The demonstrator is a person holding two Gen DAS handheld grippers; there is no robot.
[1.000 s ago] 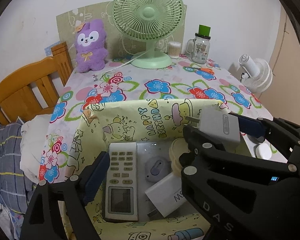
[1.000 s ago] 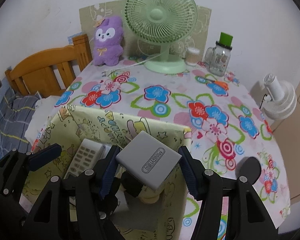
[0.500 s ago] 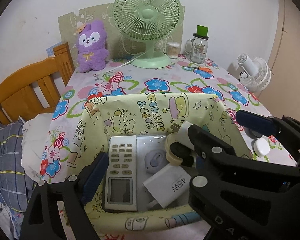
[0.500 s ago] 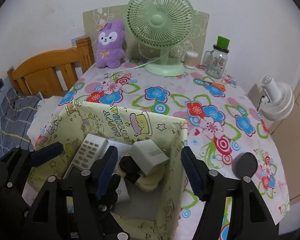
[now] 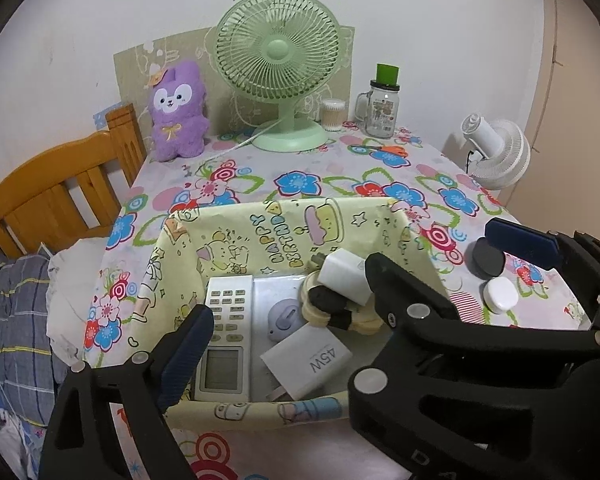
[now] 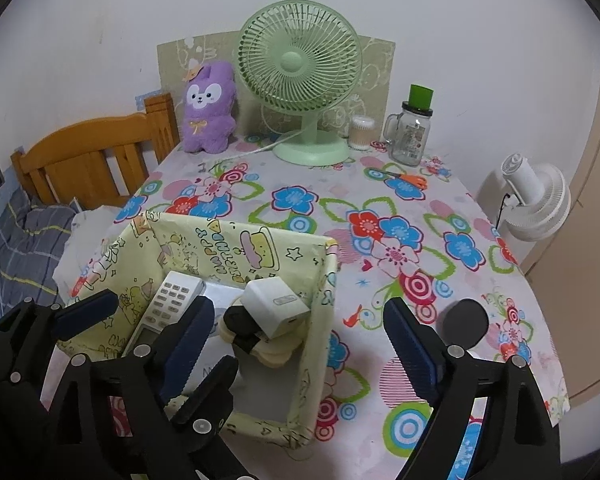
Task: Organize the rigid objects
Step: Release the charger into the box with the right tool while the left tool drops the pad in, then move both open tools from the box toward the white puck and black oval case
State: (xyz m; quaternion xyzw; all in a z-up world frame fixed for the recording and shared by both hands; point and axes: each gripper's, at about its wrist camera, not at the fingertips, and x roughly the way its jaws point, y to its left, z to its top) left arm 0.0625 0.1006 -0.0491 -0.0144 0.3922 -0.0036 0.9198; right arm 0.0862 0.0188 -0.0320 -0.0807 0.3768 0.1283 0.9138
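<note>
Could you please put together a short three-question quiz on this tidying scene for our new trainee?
1. True or false: the right gripper is clamped on the white charger.
2. Which item lies flat along the left side of the yellow box? A) orange scissors B) remote control C) glass jar
3. Fill in: the round white case and the black disc lie on the ______, outside the box.

Key
1. False: its jaws have just been opening, and the charger rests in the box on the cream clip.
2. B, the remote control.
3. Tablecloth.
</note>
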